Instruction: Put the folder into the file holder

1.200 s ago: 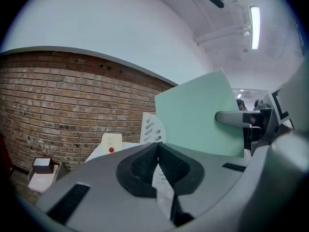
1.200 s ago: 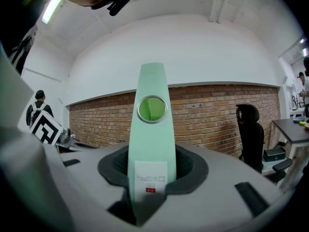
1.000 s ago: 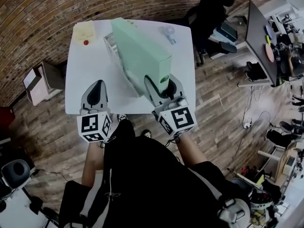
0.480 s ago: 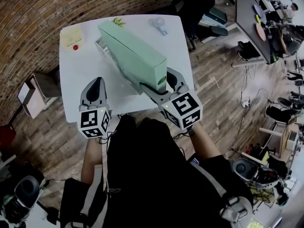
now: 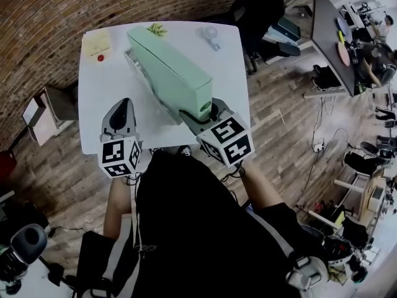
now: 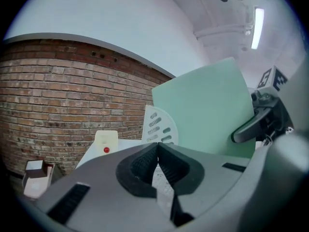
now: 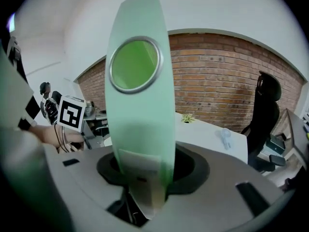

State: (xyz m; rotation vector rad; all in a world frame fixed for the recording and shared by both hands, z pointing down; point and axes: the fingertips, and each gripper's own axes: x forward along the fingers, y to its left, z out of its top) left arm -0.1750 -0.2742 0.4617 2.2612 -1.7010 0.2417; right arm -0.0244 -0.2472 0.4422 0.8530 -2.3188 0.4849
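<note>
Mid-insert right now. My right fingers (image 7: 193,169) have just been closing again and they're clamped on the spine end of the green folder (image 5: 170,73), right under its ring hole. The folder sits tilted over the white file holder (image 5: 131,57) on the surface (image 5: 102,101), far end low against the holder, my end raised. I can't tell how deep it's in. My left fingers (image 6: 140,164) are pressed together on nothing, hovering just beside it. Next I'd guess: lower my end, seat it straight, then let go
</note>
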